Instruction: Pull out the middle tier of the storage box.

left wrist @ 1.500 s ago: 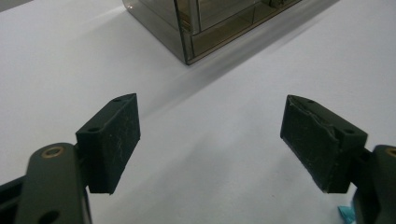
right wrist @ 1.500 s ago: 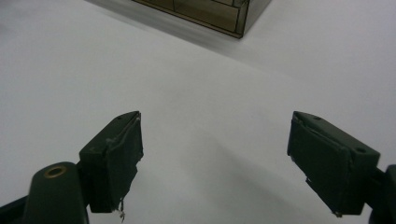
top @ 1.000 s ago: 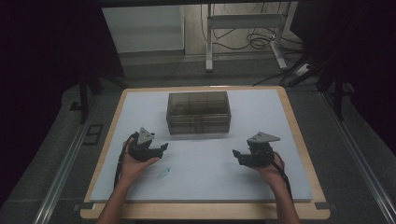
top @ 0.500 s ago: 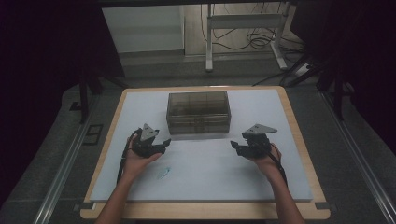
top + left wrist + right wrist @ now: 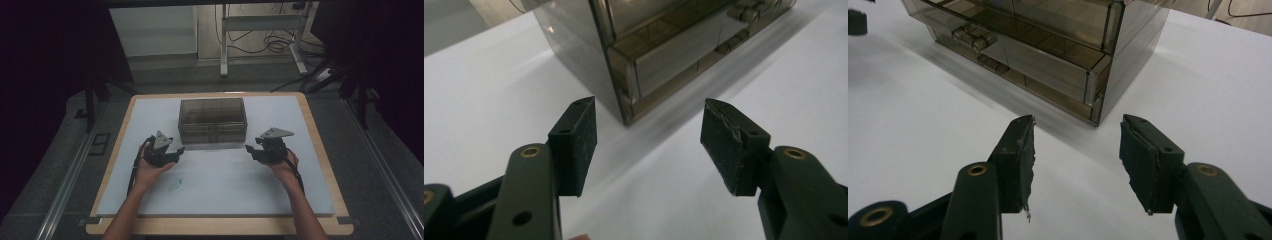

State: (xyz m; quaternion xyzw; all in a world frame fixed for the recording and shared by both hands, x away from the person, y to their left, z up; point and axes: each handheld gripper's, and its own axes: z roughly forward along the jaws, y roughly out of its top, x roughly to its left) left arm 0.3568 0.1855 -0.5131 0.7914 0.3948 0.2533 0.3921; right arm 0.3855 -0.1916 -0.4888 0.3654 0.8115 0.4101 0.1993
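A smoky see-through drawer box point(image 5: 212, 122) stands at the middle back of the white board point(image 5: 220, 195). My left gripper point(image 5: 179, 151) sits just off the box's front left corner, jaws apart with nothing between them. In the left gripper view that gripper point(image 5: 649, 142) points at the box's corner point(image 5: 624, 75). My right gripper point(image 5: 249, 150) sits off the front right corner, also open and empty. The right gripper view has its gripper point(image 5: 1078, 160) facing the drawer fronts point(image 5: 1048, 60). Both pairs of jaws have just been closing on nothing.
A small bluish mark point(image 5: 176, 186) lies on the board near my left forearm. The board rests on a wooden table point(image 5: 320, 140). Behind it stand a white frame point(image 5: 260, 30) and floor cables point(image 5: 270, 47). Metal rails point(image 5: 67, 185) run along both sides.
The right hand has moved forward and slightly inward toward the box's front right corner. The left hand has barely shifted. Both pairs of jaws stand narrower than before.
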